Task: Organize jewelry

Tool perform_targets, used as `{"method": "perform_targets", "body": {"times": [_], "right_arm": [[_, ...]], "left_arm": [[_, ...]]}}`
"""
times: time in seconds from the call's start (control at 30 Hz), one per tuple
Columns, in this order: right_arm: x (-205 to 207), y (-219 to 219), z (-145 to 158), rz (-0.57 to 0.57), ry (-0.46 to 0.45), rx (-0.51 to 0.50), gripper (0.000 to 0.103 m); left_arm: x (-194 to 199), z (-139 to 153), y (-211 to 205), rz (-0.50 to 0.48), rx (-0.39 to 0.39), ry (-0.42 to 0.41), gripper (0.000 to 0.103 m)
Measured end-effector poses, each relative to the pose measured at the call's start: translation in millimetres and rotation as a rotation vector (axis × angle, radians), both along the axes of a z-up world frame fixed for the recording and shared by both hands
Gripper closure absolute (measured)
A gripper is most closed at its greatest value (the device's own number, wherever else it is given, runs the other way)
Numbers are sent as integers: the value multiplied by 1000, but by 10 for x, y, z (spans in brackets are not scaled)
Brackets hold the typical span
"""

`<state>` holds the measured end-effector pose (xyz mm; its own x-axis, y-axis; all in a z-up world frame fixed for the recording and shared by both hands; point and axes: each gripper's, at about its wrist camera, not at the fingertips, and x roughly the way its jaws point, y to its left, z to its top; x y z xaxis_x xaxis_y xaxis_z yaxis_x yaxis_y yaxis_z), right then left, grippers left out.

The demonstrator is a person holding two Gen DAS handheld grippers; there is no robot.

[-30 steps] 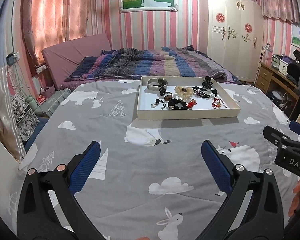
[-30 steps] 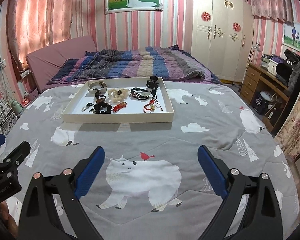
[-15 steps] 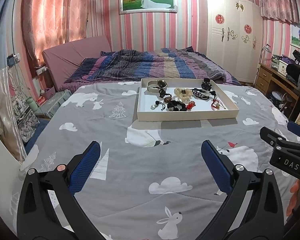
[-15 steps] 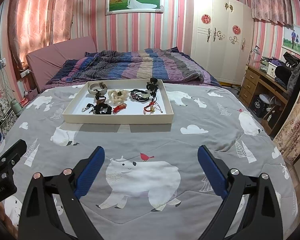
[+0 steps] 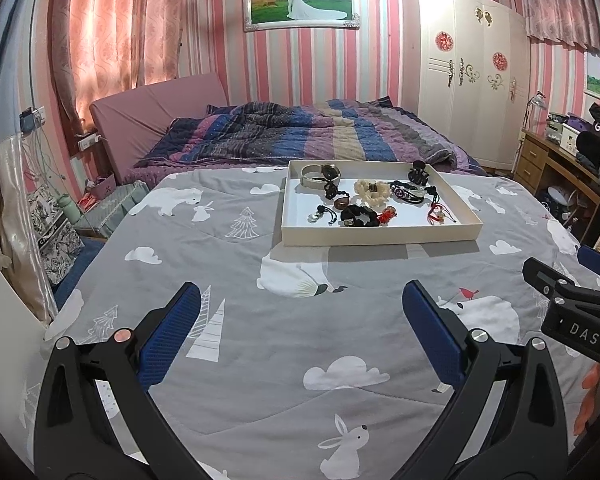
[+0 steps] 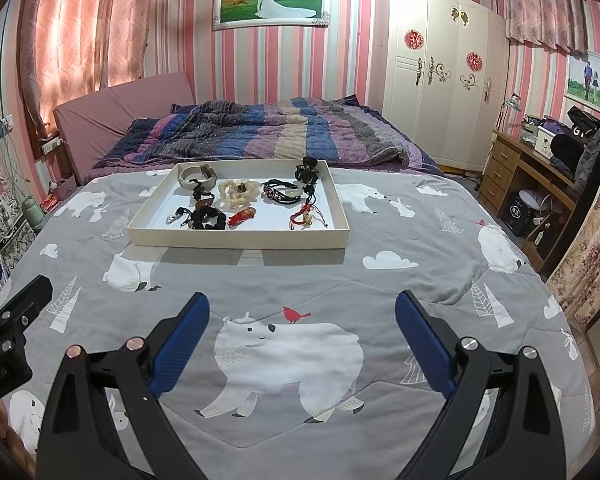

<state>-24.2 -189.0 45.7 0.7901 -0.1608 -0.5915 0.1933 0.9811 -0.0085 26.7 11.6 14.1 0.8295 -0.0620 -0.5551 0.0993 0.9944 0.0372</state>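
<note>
Through the left wrist view, our left tool (image 5: 300, 316) hangs wide open over the grey bed quilt (image 5: 228, 360), gripping nothing, and over the last second the white tray (image 5: 380, 235) has slid slightly farther off toward 12 o'clock, so we have drawn back a touch or tilted rather than closed in. The jewelry (image 5: 374, 200) all lies inside that tray: a pale bangle (image 5: 314, 178) at its 11 o'clock corner, a cream beaded piece (image 5: 372, 193) mid-tray, dark corded bracelets and a red charm (image 5: 388, 214) nearer us. The right tool's body shows at 3 o'clock. Through the right wrist view, our right tool (image 6: 302, 318) is likewise spread fully and empty, well short of the tray (image 6: 236, 238), which sits at 12 o'clock and looks almost unchanged. Nothing in the tray has moved, so we judge this small shift tells us little: the pieces may be awaiting sorting or already laid out.
</note>
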Motion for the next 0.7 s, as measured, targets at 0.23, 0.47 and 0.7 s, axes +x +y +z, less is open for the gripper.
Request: {"method": "perform_targets", "body": {"times": [0.23,0.47,0.7], "right_arm": [[-3,5,6,-1,0,-1,9],[-9,6,9,0,-3,1,9],[-17,7,16,0,-5,-1,9]], "left_arm": [[-13,2,-1,-2,6,1,3],[-23,4,3,-2,4,-2,3],[-36,5,1,1,6,-7,3]]}}
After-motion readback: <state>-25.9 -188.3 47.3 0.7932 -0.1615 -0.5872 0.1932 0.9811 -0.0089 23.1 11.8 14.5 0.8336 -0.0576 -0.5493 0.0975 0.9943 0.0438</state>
